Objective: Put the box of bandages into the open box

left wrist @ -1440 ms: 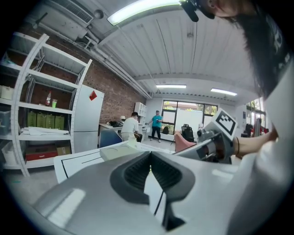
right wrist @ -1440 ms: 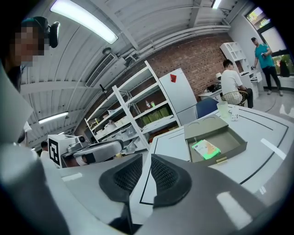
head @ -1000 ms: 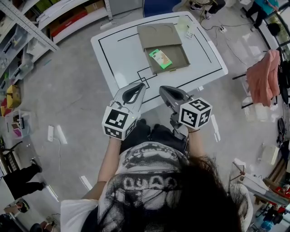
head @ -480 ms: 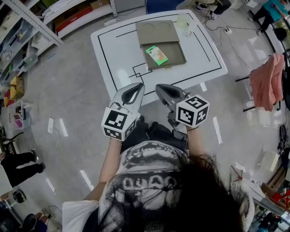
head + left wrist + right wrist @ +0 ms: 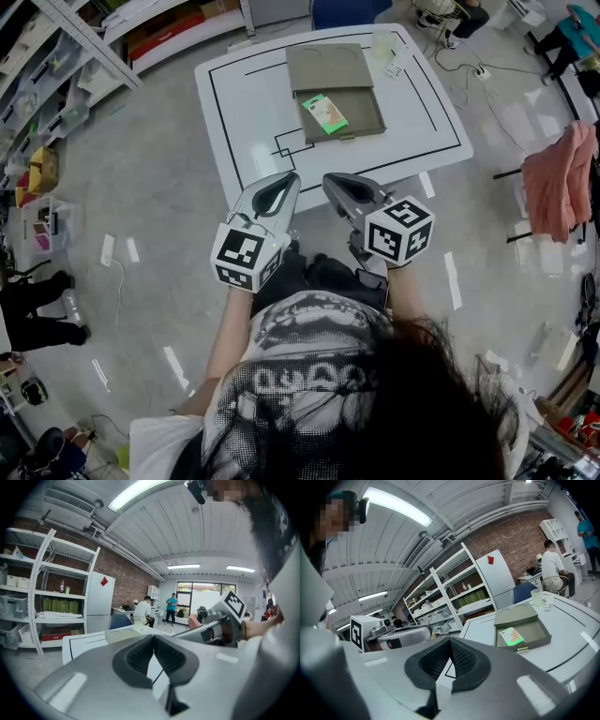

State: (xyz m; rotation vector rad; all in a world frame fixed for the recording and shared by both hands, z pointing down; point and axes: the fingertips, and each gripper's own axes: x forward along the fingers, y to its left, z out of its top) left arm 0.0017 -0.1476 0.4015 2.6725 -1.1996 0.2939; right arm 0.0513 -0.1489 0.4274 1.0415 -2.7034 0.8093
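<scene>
The green-and-white box of bandages (image 5: 324,112) lies inside the open brown box (image 5: 367,101), whose lid (image 5: 323,66) is folded back, on the white table (image 5: 417,122). Both grippers are held close to the person's body, short of the table's near edge. My left gripper (image 5: 285,177) is shut with nothing in it, its dark pads meeting in the left gripper view (image 5: 153,636). My right gripper (image 5: 330,179) is also shut and empty (image 5: 450,641). In the right gripper view, the bandage box (image 5: 511,636) shows inside the open box (image 5: 536,631) well ahead.
A translucent cup (image 5: 381,42) and a small packet (image 5: 393,67) stand at the table's far right corner. Black lines mark the tabletop. Shelving (image 5: 56,66) runs along the left, and a pink cloth (image 5: 553,178) hangs to the right. People stand further off.
The table with the open box now sits a little farther from both grippers. Both grippers stay shut and empty, side by side.
</scene>
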